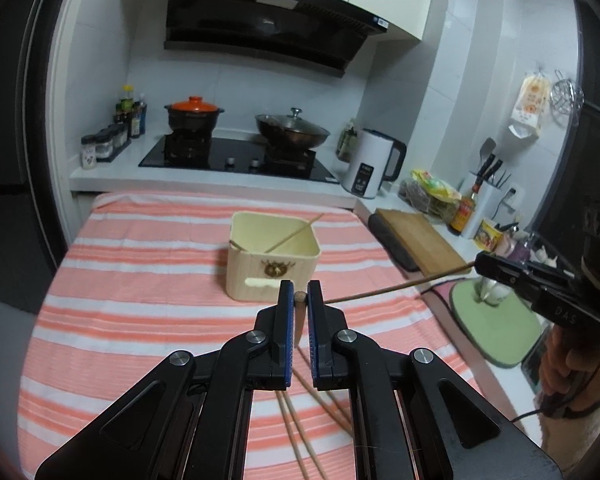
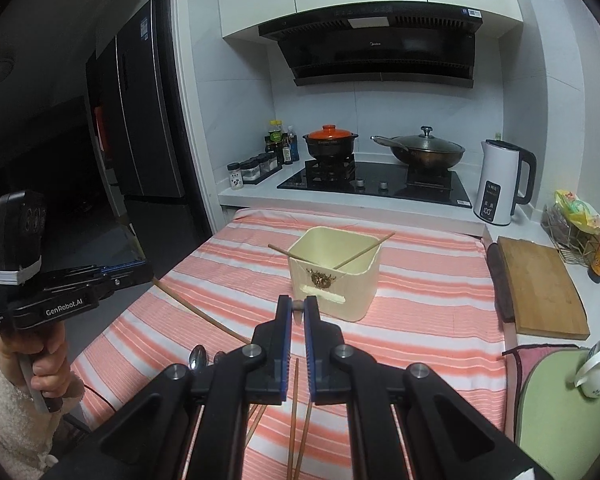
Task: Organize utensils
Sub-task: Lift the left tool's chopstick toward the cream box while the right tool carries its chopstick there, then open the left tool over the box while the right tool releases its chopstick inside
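A cream box (image 1: 274,268) (image 2: 336,280) stands mid-cloth with chopsticks leaning inside it (image 1: 296,234) (image 2: 360,254). My left gripper (image 1: 299,298) is shut on a brown chopstick (image 1: 298,322), seen end-on between the blue pads; the right wrist view shows this gripper (image 2: 144,273) at the left with its chopstick (image 2: 200,312) slanting down over the cloth. My right gripper (image 2: 299,309) is shut on another chopstick's end (image 2: 299,312); in the left wrist view it (image 1: 480,265) sits at the right, its chopstick (image 1: 400,285) reaching left. Both hover short of the box.
Loose chopsticks (image 1: 300,420) (image 2: 296,420) and spoons (image 2: 198,356) lie on the striped cloth (image 1: 140,280) near me. A wooden cutting board (image 2: 540,288), a green mat (image 1: 500,320) with a white cup (image 2: 598,368), a kettle (image 2: 500,184) and the stove (image 2: 376,184) stand right and behind.
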